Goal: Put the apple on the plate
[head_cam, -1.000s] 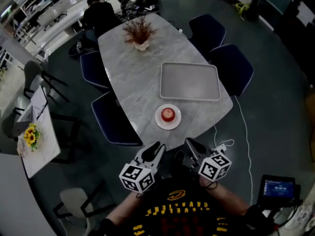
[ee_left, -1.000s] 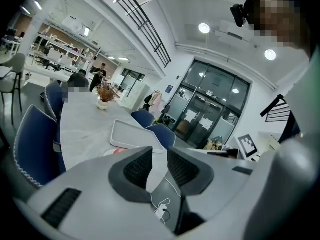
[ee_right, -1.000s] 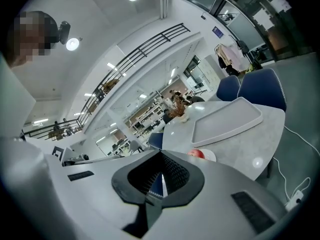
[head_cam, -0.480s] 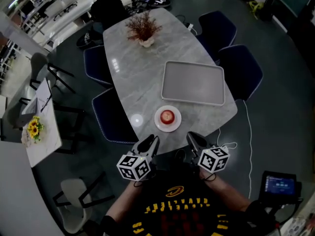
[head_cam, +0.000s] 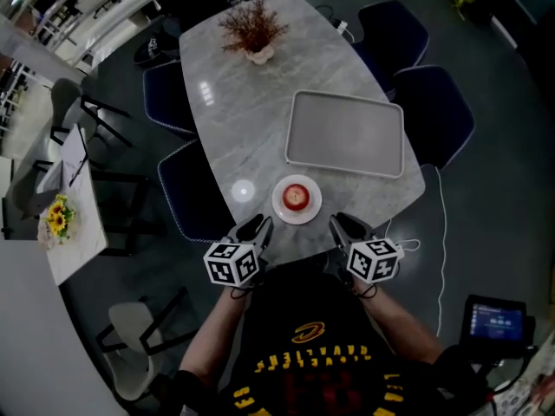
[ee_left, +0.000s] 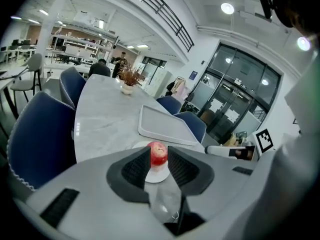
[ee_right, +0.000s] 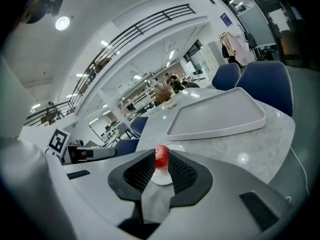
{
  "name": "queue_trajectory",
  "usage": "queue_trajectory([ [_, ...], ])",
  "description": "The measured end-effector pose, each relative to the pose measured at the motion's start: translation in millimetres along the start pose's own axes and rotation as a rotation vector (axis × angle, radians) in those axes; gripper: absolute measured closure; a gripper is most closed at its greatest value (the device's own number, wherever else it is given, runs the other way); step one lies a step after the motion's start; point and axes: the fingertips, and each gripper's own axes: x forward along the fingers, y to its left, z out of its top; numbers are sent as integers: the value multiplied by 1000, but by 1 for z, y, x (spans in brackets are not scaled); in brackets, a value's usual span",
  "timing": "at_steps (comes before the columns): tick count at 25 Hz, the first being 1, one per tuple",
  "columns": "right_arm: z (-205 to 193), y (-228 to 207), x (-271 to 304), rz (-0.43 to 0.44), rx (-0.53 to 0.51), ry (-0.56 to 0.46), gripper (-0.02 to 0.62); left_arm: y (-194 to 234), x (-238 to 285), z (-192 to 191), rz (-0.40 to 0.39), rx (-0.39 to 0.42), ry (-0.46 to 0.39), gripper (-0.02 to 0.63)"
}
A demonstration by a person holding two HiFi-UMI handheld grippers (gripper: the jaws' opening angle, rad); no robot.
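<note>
Status check, head view. The apple (head_cam: pixel 296 197) sat on the plate (head_cam: pixel 281 208), upright and roughly centred, with white rim showing all round it. The plate rested on the marble bench (head_cam: pixel 234 102) close to its near edge, just in front of the empty grey tray (head_cam: pixel 347 134) and apart from it. A dried plant (head_cam: pixel 254 35) in a pot stood at the far end of the bench. Blue chairs (head_cam: pixel 434 111) were drawn up along both sides.

Left tool (head_cam: pixel 257 227): jaws apart, nothing between the pads. In the left gripper view the apple showed only through the gap, well beyond the tips, and it touched neither pad.

Right tool (head_cam: pixel 345 226): the same, jaws apart and empty, with the apple and a sliver of plate framed in the gap at a distance. In the head view both tools were level with the near bench edge, one on either side of the plate and short of it, aimed inward towards it.

Judgement on progress: the stated goal looked already met, since the fruit was on the plate and neither tool had contact with it. No placing step appeared to be left. If anything remained, it was keeping the tools off the plate so nothing got nudged.
</note>
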Motion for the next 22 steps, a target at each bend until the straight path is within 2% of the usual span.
queue_trajectory([
  [5,-16,-15,22,-36,-6,62,531,27,36,-19,0,-57,101,511],
  [11,-33,-32,55,-82,9,111,531,55,73,-42,23,-55,206,511],
  [18,-56,-47,74,-129,38,177,531,73,86,-61,54,-68,262,511],
  [22,-64,-48,75,-140,36,205,531,73,90,-64,50,-75,277,479],
])
